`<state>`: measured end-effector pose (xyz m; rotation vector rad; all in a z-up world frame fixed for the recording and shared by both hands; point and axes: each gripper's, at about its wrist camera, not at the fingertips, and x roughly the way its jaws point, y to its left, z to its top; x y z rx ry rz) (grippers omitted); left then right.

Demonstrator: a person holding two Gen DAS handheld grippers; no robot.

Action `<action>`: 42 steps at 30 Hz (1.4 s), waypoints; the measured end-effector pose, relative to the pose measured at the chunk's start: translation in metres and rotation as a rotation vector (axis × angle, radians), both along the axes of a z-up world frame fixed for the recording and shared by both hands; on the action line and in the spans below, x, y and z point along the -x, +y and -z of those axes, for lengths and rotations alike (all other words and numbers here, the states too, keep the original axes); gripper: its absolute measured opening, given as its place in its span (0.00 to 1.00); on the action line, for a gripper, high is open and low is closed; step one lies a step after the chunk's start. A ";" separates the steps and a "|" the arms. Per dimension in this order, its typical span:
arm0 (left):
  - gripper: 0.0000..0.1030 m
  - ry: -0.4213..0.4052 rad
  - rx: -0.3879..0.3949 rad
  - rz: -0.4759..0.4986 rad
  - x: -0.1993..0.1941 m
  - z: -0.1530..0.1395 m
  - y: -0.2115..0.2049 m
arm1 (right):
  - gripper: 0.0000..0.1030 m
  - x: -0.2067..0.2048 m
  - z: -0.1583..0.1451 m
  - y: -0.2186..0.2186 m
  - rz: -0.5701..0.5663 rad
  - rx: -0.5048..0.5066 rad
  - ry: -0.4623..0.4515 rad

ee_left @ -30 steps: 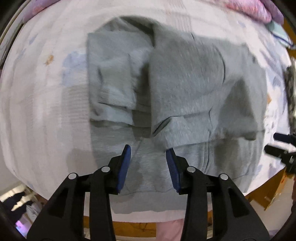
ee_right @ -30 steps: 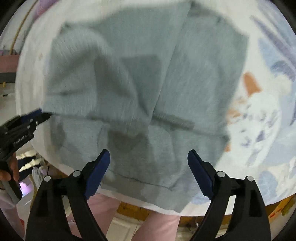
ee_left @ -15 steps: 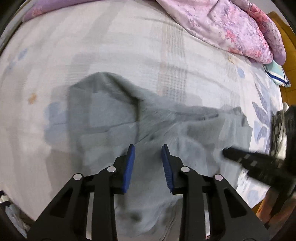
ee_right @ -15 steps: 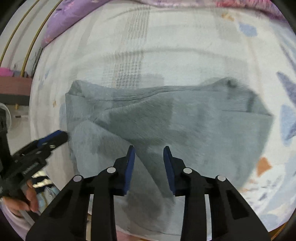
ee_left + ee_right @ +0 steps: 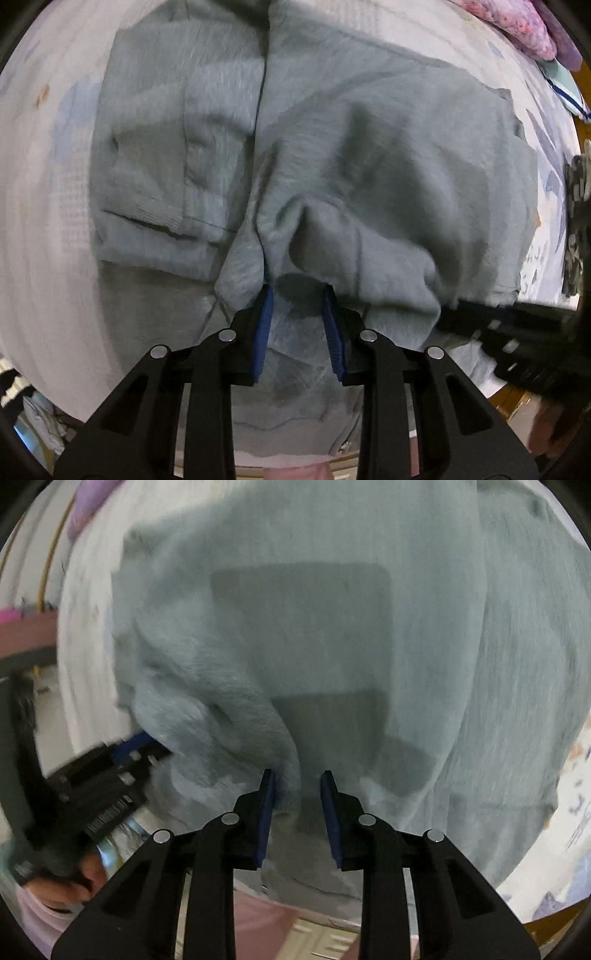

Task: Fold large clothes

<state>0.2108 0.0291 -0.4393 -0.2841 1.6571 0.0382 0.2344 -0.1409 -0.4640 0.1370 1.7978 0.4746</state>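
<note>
**Fig. Two-handed pinch on the near part of the garment (left & right wrist views).**

The grey sweatshirt lies part-folded on the bed sheet, close to the near edge. It fills both views, and its folded-in sleeves meet at a centre seam.

Its long axis runs approx. side to side across the left view. The cloth lies below and ahead of both tools.

The left gripper points down at the mid-near part. Its jaws stand narrow, w/ a raised tuck of cloth pulled in between the blue pads, so it reads as a grip.

The right gripper has its jaws closing, w/ a thick ridge of cloth between them and against one pad. It sits just beside the left one, toward the garment's right side. Neither hand is clearly nearer; both are at the cloth.

Judgement: the next move turns on carrying this pinched edge away from the person, across the short axis, toward the far hem.

Vs. 1 s earlier: the cloth lay flat and unpinched, the right jaws stood wide and the left somewhat wider. Both cameras are now lower and closer. A pink quilt lies well apart, at the far corner.
</note>
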 end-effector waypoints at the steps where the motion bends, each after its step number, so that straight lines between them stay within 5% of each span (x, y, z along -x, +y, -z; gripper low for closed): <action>1: 0.27 0.007 -0.004 0.010 -0.002 0.005 0.000 | 0.28 0.001 0.007 -0.003 0.026 0.001 0.017; 5: 0.31 0.005 0.014 0.045 -0.020 -0.017 0.003 | 0.32 -0.012 -0.011 -0.015 0.104 -0.028 0.055; 8: 0.65 -0.080 0.001 0.055 -0.031 -0.051 0.014 | 0.45 -0.034 -0.048 -0.031 0.127 -0.080 -0.018; 13: 0.65 -0.154 0.007 -0.001 -0.067 -0.065 0.041 | 0.50 -0.088 -0.071 -0.069 0.219 -0.047 -0.109; 20: 0.65 -0.166 -0.023 -0.075 -0.120 -0.025 0.066 | 0.50 -0.150 -0.048 -0.105 0.324 0.013 -0.128; 23: 0.52 -0.185 -0.030 -0.131 -0.131 -0.004 0.075 | 0.53 -0.167 -0.032 -0.104 0.337 -0.004 -0.110; 26: 0.23 -0.165 0.041 -0.149 -0.137 0.014 0.072 | 0.55 -0.173 -0.018 -0.089 0.311 -0.009 -0.096; 27: 0.10 -0.180 0.056 -0.139 -0.138 0.014 0.070 | 0.51 -0.173 -0.020 -0.085 0.303 -0.022 -0.114; 28: 0.05 -0.179 0.035 -0.135 -0.139 0.014 0.069 | 0.22 -0.173 -0.022 -0.082 0.302 -0.043 -0.122; 29: 0.04 -0.179 0.031 -0.140 -0.141 0.013 0.069 | 0.08 -0.174 -0.023 -0.082 0.320 -0.076 -0.112; 35: 0.03 -0.275 0.060 -0.204 -0.165 -0.010 0.085 | 0.08 -0.192 -0.047 -0.088 0.362 -0.081 -0.205; 42: 0.03 -0.231 -0.008 -0.134 -0.188 0.029 0.072 | 0.08 -0.198 -0.019 -0.081 0.345 -0.003 -0.202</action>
